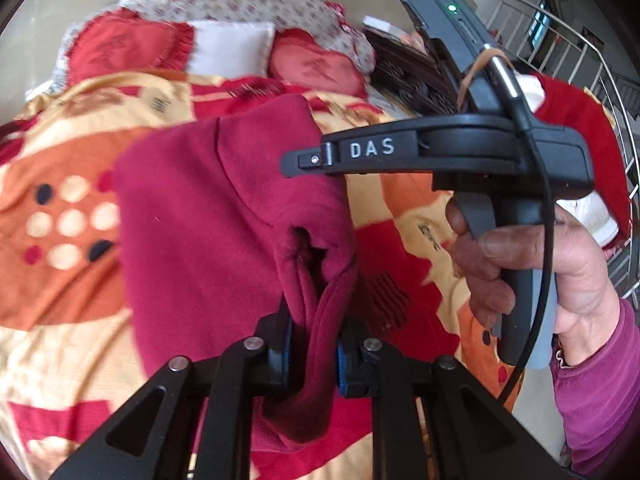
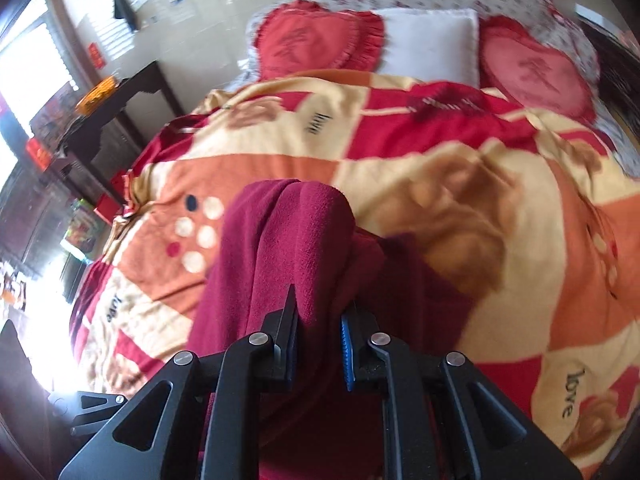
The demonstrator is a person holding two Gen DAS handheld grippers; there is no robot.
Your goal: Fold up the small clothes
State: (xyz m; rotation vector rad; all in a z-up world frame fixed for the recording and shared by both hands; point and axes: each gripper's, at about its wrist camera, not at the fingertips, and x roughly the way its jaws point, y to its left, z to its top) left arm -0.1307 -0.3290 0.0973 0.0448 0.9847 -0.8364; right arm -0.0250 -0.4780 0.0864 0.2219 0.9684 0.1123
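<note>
left gripper (image 1: pixel 313 354) pinches a bunched fold of the maroon garment (image 1: pixel 208 216), held up w/ cloth draping over the blanket (image 1: pixel 60 288). right gripper (image 2: pixel 319 354) also clamps the garment, fabric humped betw its pads. beside it in left view, the person's right hand (image 1: pixel 532 276) squeezes the handle. farther back: red heart cushions (image 2: pixel 320 40), white pillow (image 2: pixel 432 40).

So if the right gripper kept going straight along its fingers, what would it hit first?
The right gripper is already shut on the maroon garment, which bunches up directly ahead of its fingers. Past that fold, probably the patterned blanket on the bed, though depth is hard to judge.
</note>
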